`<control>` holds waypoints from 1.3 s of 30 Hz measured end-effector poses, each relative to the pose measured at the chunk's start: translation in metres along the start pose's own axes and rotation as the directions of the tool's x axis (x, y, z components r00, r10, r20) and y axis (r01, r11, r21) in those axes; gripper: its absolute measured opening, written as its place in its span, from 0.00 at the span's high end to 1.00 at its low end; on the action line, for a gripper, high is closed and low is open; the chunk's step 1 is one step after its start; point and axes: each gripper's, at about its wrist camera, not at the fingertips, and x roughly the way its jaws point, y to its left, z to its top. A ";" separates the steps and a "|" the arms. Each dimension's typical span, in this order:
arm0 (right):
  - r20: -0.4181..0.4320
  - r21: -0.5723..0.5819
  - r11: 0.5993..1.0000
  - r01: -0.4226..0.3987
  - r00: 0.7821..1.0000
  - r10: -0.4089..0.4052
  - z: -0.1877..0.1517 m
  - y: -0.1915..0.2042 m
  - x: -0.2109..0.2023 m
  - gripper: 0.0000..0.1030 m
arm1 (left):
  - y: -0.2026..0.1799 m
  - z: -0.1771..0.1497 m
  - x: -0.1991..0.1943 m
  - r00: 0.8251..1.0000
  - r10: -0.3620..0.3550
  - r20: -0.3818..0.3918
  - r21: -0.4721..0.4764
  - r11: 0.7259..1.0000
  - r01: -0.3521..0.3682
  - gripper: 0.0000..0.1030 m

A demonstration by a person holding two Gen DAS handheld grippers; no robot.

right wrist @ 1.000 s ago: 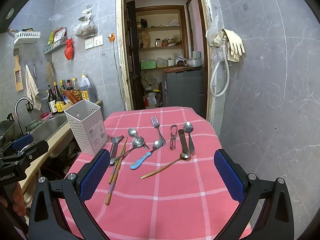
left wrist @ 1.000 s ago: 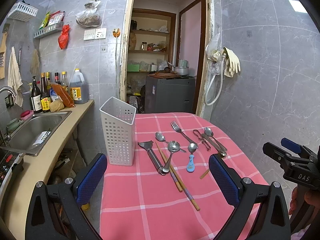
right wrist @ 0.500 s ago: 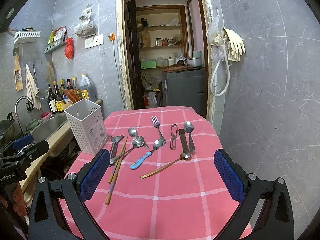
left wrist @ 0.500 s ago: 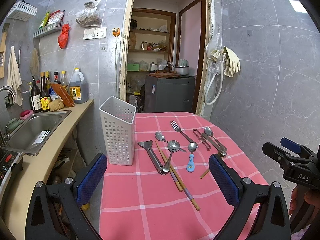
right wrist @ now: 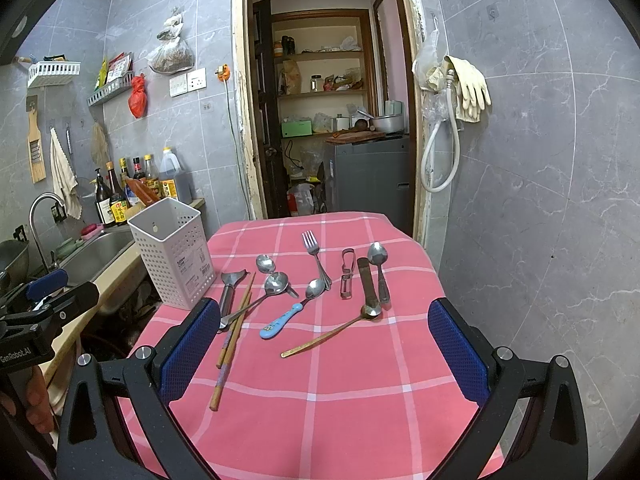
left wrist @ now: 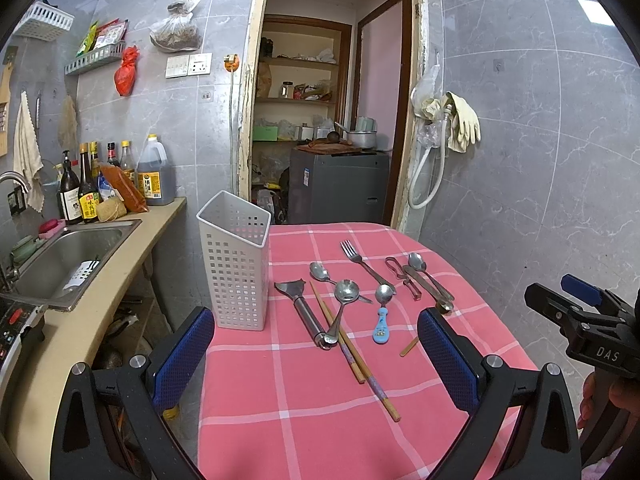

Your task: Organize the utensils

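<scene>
Several utensils lie loose on the pink checked tablecloth (left wrist: pixel 320 420): a fork (left wrist: pixel 362 261), steel spoons (left wrist: pixel 346 292), a blue-handled spoon (left wrist: pixel 382 320), a pair of chopsticks (left wrist: pixel 352 354), a steel peeler (left wrist: pixel 306 314) and a brass spoon (right wrist: pixel 332 334). A white perforated holder (left wrist: pixel 237 260) stands upright at the table's left edge, also white holder (right wrist: pixel 174 252). My left gripper (left wrist: pixel 316 364) hangs open over the near table. My right gripper (right wrist: pixel 320 352) is open too, nothing between its blue pads (right wrist: pixel 456 354).
A counter with a steel sink (left wrist: pixel 60 260) and sauce bottles (left wrist: pixel 80 196) runs along the left. Tiled walls close the right side; a doorway (left wrist: pixel 332 120) with a grey cabinet lies behind the table. A hand (left wrist: pixel 600 396) holds the right gripper at the right.
</scene>
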 end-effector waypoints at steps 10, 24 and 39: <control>0.003 0.003 1.000 -0.004 1.000 0.004 -0.002 0.000 0.006 0.01 | -0.004 -0.005 0.009 1.000 -0.016 -0.014 -0.023 1.000 0.016 0.01; 0.072 -0.023 0.999 -0.044 0.996 0.045 0.055 -0.028 0.042 0.01 | -0.028 0.030 0.054 0.999 0.025 0.039 -0.106 0.994 -0.020 0.01; -0.018 -0.048 0.977 -0.209 0.978 0.209 0.073 -0.082 0.169 0.09 | -0.060 0.033 0.175 0.996 -0.010 -0.094 -0.079 0.997 0.003 0.08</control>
